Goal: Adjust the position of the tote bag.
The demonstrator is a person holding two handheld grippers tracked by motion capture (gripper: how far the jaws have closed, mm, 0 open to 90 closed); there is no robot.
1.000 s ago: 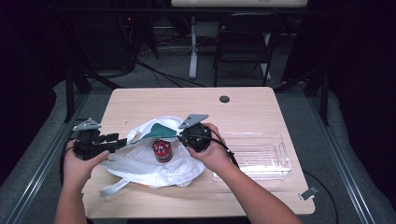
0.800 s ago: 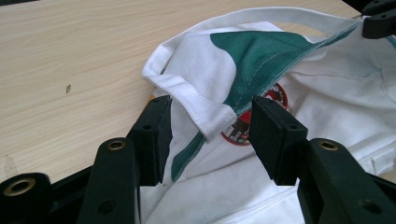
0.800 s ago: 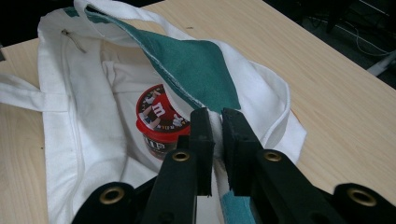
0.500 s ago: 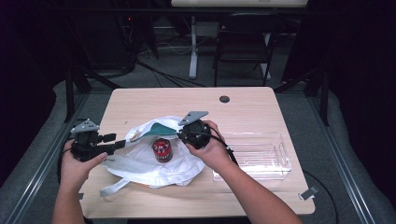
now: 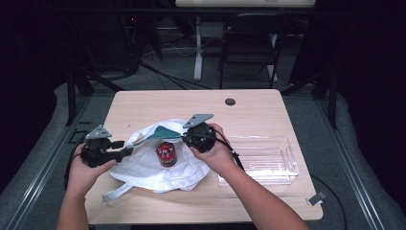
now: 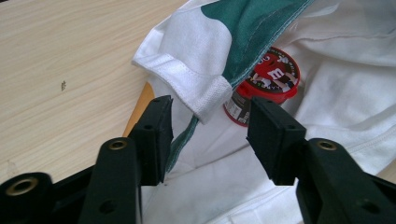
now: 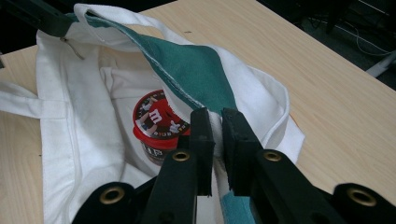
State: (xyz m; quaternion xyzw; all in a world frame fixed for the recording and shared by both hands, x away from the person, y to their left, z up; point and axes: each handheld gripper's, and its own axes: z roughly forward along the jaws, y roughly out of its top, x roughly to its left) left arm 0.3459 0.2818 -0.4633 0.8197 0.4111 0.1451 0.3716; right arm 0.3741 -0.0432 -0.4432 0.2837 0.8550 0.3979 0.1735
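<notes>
While right tongs (image 7: 217, 154) pinch bag (image 7: 205, 79), left tongs (image 6: 208, 135) agape

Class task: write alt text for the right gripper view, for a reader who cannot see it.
Right gripper pinches the white and green cloth bag at its rim, holding it open over a red-lidded candy tub standing inside, on a wooden table.

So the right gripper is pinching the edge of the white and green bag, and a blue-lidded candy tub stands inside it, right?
Nearly. The right gripper does pinch the bag's green-lined edge, and the tub does stand inside, but its lid is red, not blue. The right gripper view shows this plainly.
</notes>
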